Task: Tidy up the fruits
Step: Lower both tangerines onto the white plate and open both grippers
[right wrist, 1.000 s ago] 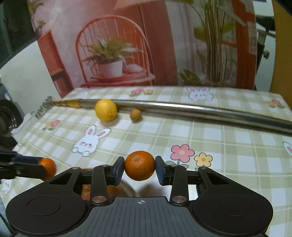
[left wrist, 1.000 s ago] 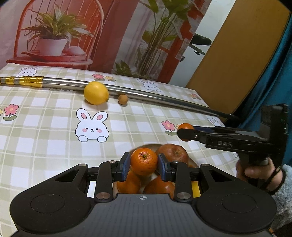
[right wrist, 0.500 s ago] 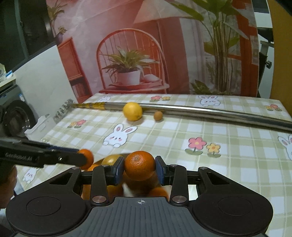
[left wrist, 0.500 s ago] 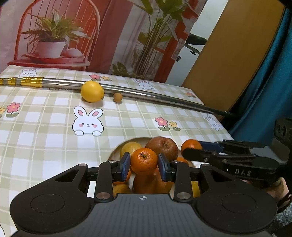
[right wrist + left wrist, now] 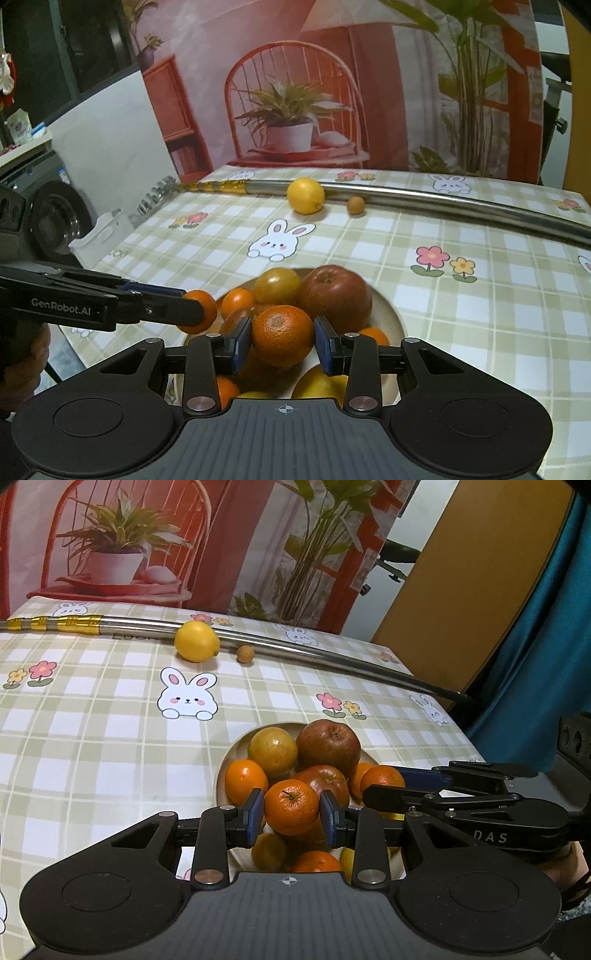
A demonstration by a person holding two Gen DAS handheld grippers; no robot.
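Both tongs, left (image 5: 291, 812) and right (image 5: 282, 341), each clamp an orange (image 5: 291, 806) (image 5: 282, 334) over the near bowl (image 5: 221, 771); next: lower and release.

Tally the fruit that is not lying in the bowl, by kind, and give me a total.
Oranges: 2, the orange in the left gripper and the orange in the right gripper
Lemon: 1
Small brown fruit: 1
Total: 4
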